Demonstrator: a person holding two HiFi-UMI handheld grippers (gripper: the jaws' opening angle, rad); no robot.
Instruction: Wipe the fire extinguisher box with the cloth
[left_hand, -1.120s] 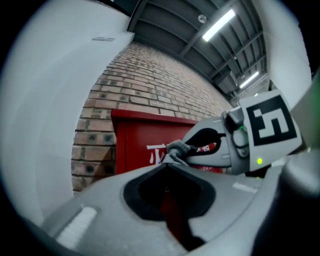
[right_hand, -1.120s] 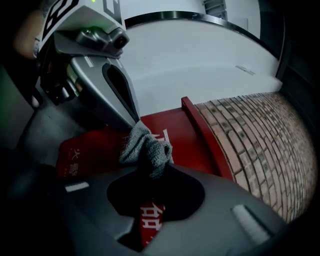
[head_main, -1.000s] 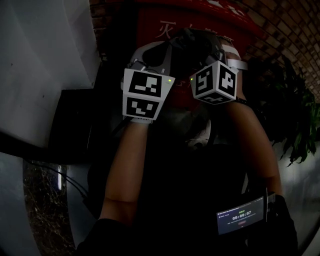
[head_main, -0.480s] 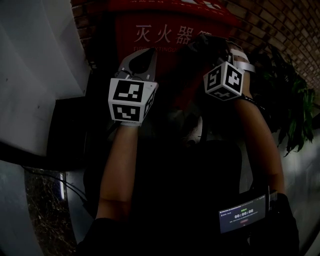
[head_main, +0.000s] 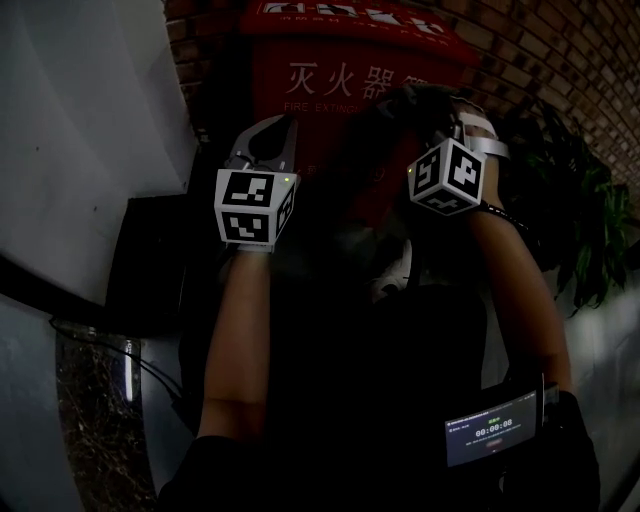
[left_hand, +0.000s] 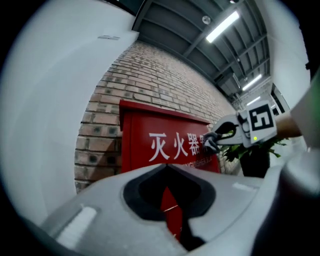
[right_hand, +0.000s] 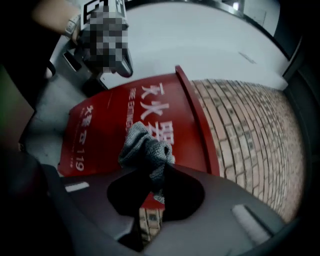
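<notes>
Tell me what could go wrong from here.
The right gripper pinches just an edge of the bunched grey knitted cloth; dragging it across the red metal fire extinguisher box may pull it free. The shut left gripper hangs near the box front and might knock it.

Red fire extinguisher box (head_main: 330, 55), left tongs (head_main: 272, 135), right tongs (head_main: 412, 100) raised

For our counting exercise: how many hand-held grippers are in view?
2. The left hand-held gripper, shut and empty, faces the fire extinguisher box; the right hand-held gripper holds the cloth by its lettering.
</notes>
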